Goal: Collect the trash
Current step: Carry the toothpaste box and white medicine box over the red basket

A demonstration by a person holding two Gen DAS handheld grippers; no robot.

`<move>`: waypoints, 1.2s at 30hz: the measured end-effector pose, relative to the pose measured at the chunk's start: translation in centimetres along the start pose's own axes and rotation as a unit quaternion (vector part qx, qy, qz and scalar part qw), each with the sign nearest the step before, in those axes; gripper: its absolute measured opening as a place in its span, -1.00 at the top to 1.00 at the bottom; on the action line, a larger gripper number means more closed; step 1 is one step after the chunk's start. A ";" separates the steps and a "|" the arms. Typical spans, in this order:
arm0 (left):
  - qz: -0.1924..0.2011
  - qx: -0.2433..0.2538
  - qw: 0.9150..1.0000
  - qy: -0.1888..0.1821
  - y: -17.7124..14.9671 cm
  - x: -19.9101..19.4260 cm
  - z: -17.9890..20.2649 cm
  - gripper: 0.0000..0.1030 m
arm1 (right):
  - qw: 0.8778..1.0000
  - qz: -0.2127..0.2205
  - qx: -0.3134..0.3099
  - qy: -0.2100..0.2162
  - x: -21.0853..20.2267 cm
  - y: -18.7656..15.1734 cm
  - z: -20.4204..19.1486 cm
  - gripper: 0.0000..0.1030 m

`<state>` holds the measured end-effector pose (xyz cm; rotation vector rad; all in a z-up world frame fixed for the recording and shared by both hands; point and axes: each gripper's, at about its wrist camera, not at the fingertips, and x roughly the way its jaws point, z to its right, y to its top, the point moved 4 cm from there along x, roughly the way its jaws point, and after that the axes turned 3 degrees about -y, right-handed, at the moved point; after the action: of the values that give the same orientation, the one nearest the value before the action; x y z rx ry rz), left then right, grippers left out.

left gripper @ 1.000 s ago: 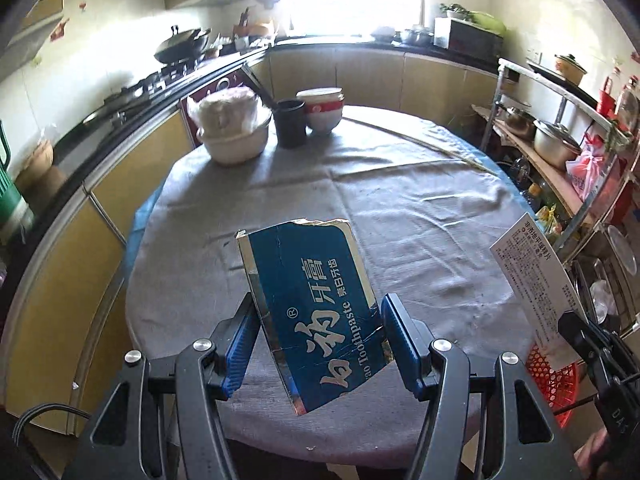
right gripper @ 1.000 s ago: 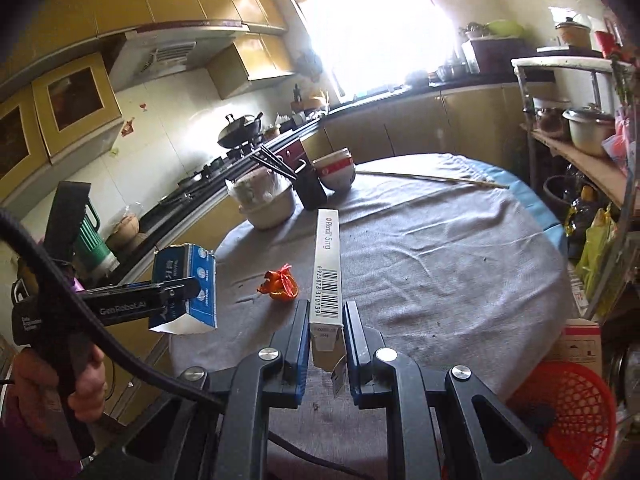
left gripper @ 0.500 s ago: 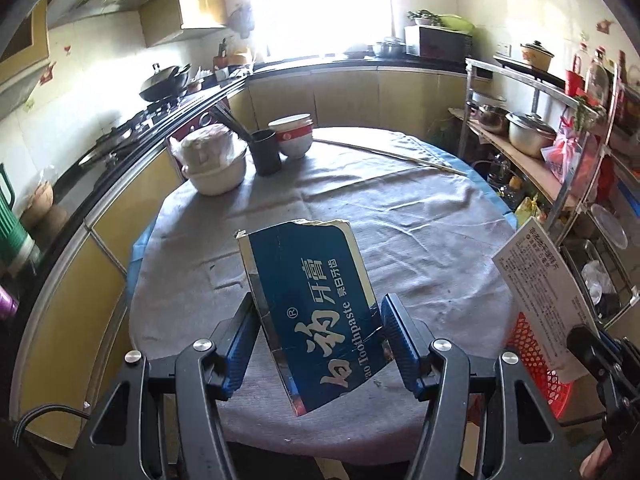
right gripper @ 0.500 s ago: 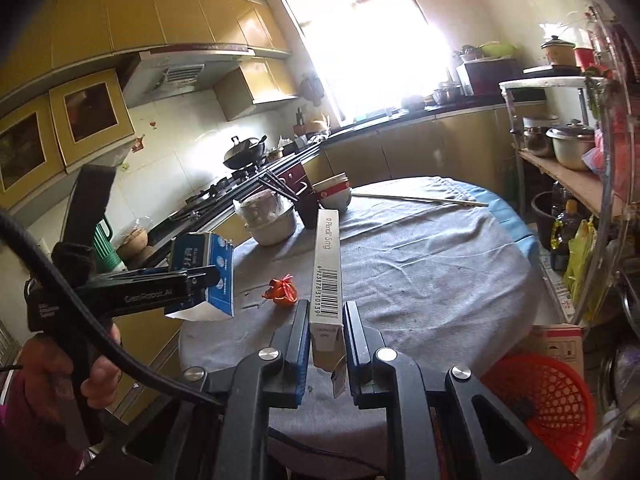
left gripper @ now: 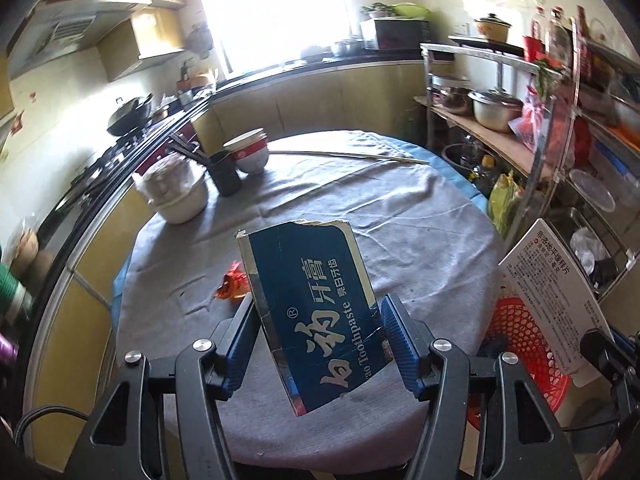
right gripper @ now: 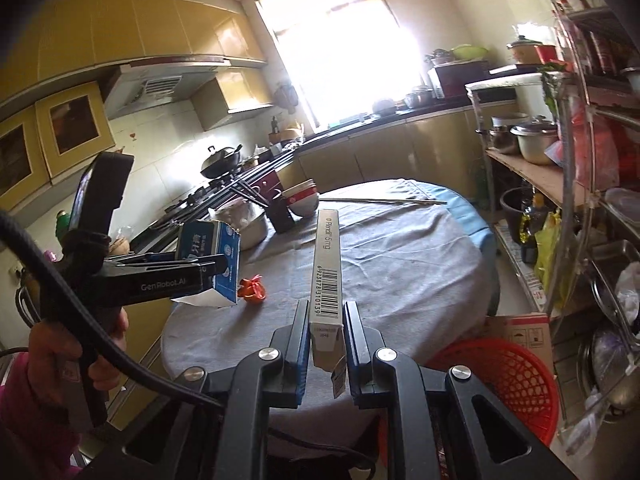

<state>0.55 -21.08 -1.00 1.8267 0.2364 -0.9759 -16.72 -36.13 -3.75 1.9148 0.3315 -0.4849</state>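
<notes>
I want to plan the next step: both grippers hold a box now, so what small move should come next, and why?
Probably carry both boxes over the red basket beside the table and let go there. The left gripper clamps the blue toothpaste box, the right gripper the slim white box, and neither is above the basket yet.

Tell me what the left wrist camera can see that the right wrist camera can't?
Only the left wrist view shows the toothpaste box's big blue front with its writing, and the medicine box's printed white face. Only the right wrist view shows the person's hand holding the left gripper, and the medicine box's barcode edge. Both show the orange wrapper on the table and the red basket.
</notes>
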 end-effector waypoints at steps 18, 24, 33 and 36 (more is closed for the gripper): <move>-0.008 0.087 0.995 -0.046 1.3 2.1 8.2 -0.23 | 0.998 0.003 0.047 -0.043 -0.9 0.4 5.9 0.67; -0.011 0.103 0.993 -0.054 1.6 2.7 10.2 -0.23 | 0.997 0.003 0.058 -0.058 -1.2 0.0 7.7 0.67; -0.023 0.123 0.990 -0.067 1.6 3.9 12.9 -0.23 | 0.994 -0.004 0.081 -0.070 -1.3 -0.5 10.5 0.67; -0.027 0.128 0.989 -0.070 1.6 4.2 13.8 -0.23 | 0.993 -0.008 0.088 -0.076 -1.5 -0.9 11.4 0.67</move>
<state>-2.87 -34.54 -5.16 1.9809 0.0756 -1.2126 -20.44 -46.30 -7.57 2.0316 0.2098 -0.6846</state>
